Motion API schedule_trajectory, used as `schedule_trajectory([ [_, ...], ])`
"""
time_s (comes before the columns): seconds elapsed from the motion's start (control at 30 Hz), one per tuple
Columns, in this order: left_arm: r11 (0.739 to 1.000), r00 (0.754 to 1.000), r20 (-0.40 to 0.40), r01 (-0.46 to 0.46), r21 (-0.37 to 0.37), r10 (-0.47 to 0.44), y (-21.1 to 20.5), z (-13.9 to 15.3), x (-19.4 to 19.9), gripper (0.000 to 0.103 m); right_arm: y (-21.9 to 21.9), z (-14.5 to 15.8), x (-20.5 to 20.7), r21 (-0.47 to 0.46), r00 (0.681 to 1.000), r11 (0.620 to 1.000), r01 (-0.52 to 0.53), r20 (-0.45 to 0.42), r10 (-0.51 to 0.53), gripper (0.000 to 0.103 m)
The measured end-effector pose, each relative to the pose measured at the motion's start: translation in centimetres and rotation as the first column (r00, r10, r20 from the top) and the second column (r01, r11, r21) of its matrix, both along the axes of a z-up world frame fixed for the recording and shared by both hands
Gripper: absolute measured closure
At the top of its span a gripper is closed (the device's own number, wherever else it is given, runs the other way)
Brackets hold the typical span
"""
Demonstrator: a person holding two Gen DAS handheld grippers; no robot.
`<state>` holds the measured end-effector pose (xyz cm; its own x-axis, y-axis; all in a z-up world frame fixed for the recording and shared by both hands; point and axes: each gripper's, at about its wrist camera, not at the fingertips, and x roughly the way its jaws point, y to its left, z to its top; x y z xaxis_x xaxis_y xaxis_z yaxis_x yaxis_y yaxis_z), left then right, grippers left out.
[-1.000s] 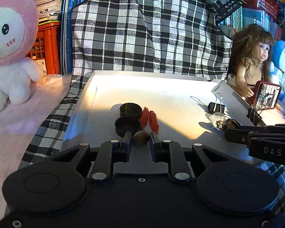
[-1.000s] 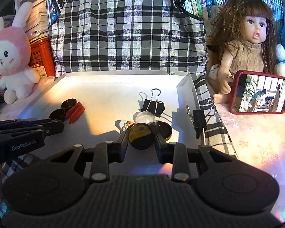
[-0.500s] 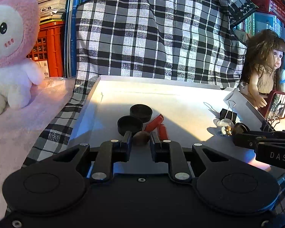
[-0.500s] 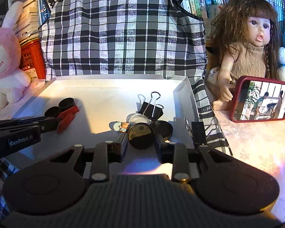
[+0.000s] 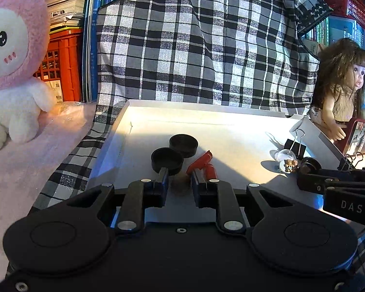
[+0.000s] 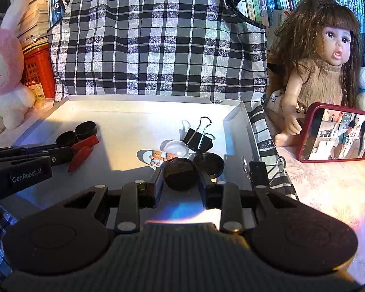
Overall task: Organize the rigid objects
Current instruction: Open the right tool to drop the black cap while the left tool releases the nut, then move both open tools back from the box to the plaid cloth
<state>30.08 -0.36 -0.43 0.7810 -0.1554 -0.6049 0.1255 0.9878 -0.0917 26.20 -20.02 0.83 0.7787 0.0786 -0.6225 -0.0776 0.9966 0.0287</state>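
Left hand-held gripper is clamped on a small brown rounded nut-like piece, low over the near-left part of the shallow white cardboard tray; right hand-held gripper grips a dark round disc w/ a yellowish face over the near-right part of the tray. Both pieces look rigid & light, prob. smooth, so a squeeze across the widest part should hold w/o crushing; the disc could slip or twist if pinched off-centre. Neither has a clear long axis; the disc stands on edge, face toward the cam. Just beyond the left fingers lie two black round caps, flat, & two red clip-like pieces, long axes running near-to-far, the left one slanting right. Near the right fingers: a clear dome w/ tiny bear figures, fragile-looking, a black binder clip, handles pointing far, & a flat dark lid.
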Motion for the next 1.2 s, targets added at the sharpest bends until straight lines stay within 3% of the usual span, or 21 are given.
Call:
schedule_trajectory([
  [0.1, 1.000, 1.000, 0.007, 0.001, 0.008, -0.001, -0.1, 0.2, -0.4, 0.064, -0.2, 0.0, -0.2, 0.010, 1.000, 1.000, 0.005, 0.000, -0.005, 0.060],
  [0.17, 1.000, 1.000, 0.011, 0.004, 0.016, -0.004, -0.2, 0.3, -0.8, 0.063, -0.3, 0.0, -0.4, 0.011, 1.000, 1.000, 0.009, 0.001, -0.009, 0.049],
  [0.27, 1.000, 1.000, 0.015, 0.018, 0.021, -0.019, -0.1, 0.6, -1.5, 0.057, -0.4, 0.1, -1.0, 0.006, 1.000, 1.000, 0.004, 0.009, -0.004, 0.049],
  [0.43, 0.999, 0.999, 0.016, 0.042, 0.015, -0.043, -0.1, 1.2, -3.2, 0.044, -0.5, 0.7, -2.3, 0.011, 1.000, 1.000, -0.002, 0.026, 0.002, 0.038],
  [0.83, 0.996, 0.995, 0.052, 0.086, 0.012, -0.087, 0.9, 3.2, -9.2, 0.029, -0.7, 2.4, -6.9, 0.011, 0.996, 1.000, -0.030, 0.088, 0.028, 0.018],
  [1.2, 0.993, 0.991, 0.074, 0.113, 0.014, -0.114, 0.6, 4.2, -14.7, 0.025, -0.9, 2.6, -12.0, 0.027, 0.994, 0.997, -0.078, 0.078, 0.076, 0.014],
])
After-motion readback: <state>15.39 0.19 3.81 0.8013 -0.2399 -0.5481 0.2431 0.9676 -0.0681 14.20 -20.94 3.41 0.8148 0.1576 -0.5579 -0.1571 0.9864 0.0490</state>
